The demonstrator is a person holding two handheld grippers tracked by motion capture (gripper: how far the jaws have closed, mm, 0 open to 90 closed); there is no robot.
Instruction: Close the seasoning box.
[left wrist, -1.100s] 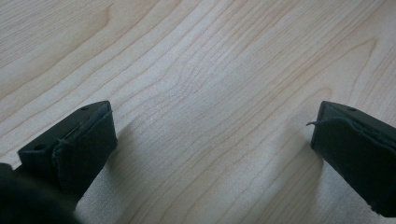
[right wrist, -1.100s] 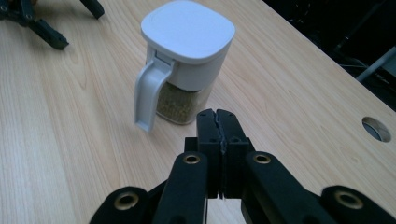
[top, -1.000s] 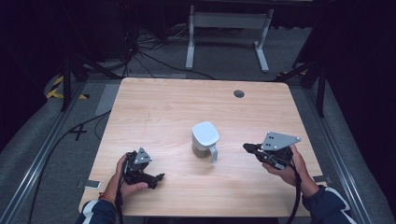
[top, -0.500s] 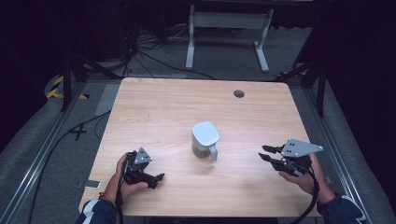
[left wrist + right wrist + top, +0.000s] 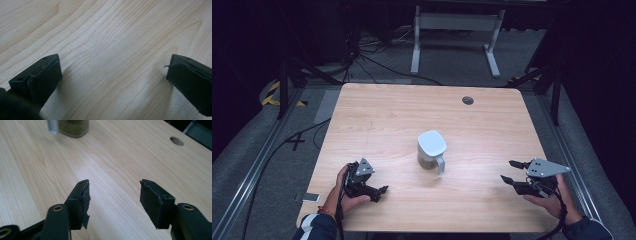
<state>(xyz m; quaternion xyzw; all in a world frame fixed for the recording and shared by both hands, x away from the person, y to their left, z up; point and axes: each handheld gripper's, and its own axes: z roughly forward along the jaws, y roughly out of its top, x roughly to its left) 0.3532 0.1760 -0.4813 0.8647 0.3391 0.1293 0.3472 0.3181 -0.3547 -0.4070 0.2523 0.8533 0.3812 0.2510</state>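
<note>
A small clear jar with a white lid and a side handle [image 5: 431, 150] stands near the middle of the wooden table [image 5: 387, 120]; its greenish contents show in the right gripper view [image 5: 73, 126]. My left gripper [image 5: 381, 191] rests low at the table's front left, jaws wide apart over bare wood [image 5: 112, 70]. My right gripper [image 5: 511, 171] hovers at the front right, pointing left toward the jar, jaws open with nothing between them [image 5: 113, 195].
A round cable hole [image 5: 468, 100] sits near the table's far right edge, also in the right gripper view [image 5: 176, 141]. Beyond the table stand a white metal frame [image 5: 452, 25] and cables on a grey floor.
My right gripper has drawn back from the jar toward the table's front right edge. The left gripper and the jar have stayed put.
</note>
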